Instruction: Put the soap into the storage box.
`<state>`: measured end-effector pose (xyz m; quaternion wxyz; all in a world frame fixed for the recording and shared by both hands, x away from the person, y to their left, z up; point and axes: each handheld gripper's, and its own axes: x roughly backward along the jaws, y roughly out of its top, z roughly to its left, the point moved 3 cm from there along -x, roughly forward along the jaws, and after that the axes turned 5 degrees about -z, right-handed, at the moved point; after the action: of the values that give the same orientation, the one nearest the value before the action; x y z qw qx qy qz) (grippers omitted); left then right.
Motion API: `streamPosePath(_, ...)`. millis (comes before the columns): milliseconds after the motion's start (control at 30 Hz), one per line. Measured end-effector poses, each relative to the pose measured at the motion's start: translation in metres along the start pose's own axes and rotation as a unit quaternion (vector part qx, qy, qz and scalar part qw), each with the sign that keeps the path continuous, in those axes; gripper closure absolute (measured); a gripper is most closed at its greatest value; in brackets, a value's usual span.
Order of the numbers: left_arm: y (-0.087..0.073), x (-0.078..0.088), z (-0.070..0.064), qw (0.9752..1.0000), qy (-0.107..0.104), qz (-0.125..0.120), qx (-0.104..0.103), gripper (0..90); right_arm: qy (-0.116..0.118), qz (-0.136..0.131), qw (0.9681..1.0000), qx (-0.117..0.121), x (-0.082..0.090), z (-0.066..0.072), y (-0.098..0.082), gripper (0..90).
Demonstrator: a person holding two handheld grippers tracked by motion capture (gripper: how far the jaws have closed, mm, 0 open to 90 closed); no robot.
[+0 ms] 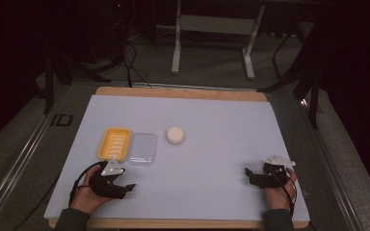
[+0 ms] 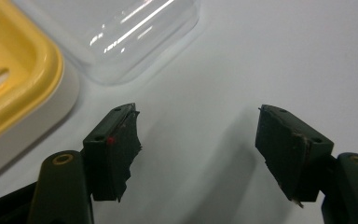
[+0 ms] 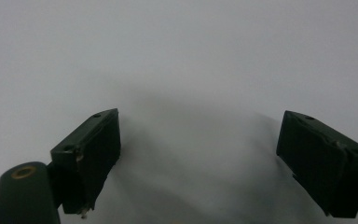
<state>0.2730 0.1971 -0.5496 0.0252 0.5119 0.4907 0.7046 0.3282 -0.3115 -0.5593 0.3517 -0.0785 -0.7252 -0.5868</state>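
A yellow slotted soap dish (image 1: 114,143) lies on the white table sheet (image 1: 212,115), left of centre, with a clear plastic lid (image 1: 142,148) touching its right side. To their right sits a round white soap bar (image 1: 175,135). My left gripper (image 1: 125,188) rests near the front edge, just below the dish, its jaws wide apart and empty. In the left gripper view the dish (image 2: 9,88) and lid (image 2: 121,32) lie just beyond the left gripper (image 2: 198,140). My right gripper (image 1: 251,176) rests at the front right, open over bare sheet, as the right gripper (image 3: 198,158) shows.
The sheet covers a wooden board (image 1: 178,92) whose edge shows at the back. Beyond the table stand a white metal frame (image 1: 212,29) and loose cables (image 1: 125,62) on a dark floor. A rail (image 1: 24,154) runs along the left side.
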Motion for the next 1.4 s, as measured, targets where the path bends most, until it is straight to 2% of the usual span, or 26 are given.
streamPosePath(167, 0.004, -0.002, -0.001, 0.9998, -0.001, 0.006, -0.016, 30.4, -0.002, -0.008, 0.9999, 0.013, 0.001, 0.002, 0.0, 14.0)
streamPosePath(267, 0.009, 0.0, -0.002, 0.9998, -0.002, -0.001, -0.022, 30.5, -0.008, -0.01, 0.9997, 0.02, 0.002, 0.004, -0.001, 14.0)
streamPosePath(367, 0.013, 0.001, -0.003, 0.9997, -0.003, -0.007, -0.022, 30.5, -0.007, -0.014, 0.9997, 0.019, 0.002, 0.004, -0.001, 14.0)
streamPosePath(500, 0.023, 0.002, -0.002, 0.9992, -0.005, -0.005, -0.038, 30.5, -0.007, -0.019, 0.9995, 0.023, 0.003, 0.004, -0.001, 14.0)
streamPosePath(600, 0.03, 0.002, -0.002, 0.9989, -0.017, -0.007, -0.043, 31.0, -0.002, -0.017, 0.9996, 0.024, 0.003, 0.005, -0.001, 14.0)
streamPosePath(767, 0.037, 0.001, 0.0, 0.9973, -0.02, 0.015, -0.069, 30.6, -0.004, -0.023, 0.9994, 0.025, 0.004, 0.005, -0.001, 14.0)
streamPosePath(1000, 0.048, 0.004, 0.004, 0.9952, -0.019, 0.027, -0.092, 29.8, -0.002, -0.028, 0.9992, 0.027, 0.005, 0.005, -0.001, 14.0)
streamPosePath(1267, 0.061, 0.004, 0.008, 0.9957, -0.021, 0.01, -0.089, 29.4, -0.003, -0.031, 0.9991, 0.029, 0.006, 0.006, -0.001, 14.5)
streamPosePath(1400, 0.067, 0.001, 0.009, 0.9954, -0.02, 0.012, -0.093, 29.0, -0.004, -0.033, 0.999, 0.031, 0.006, 0.006, -0.001, 14.5)
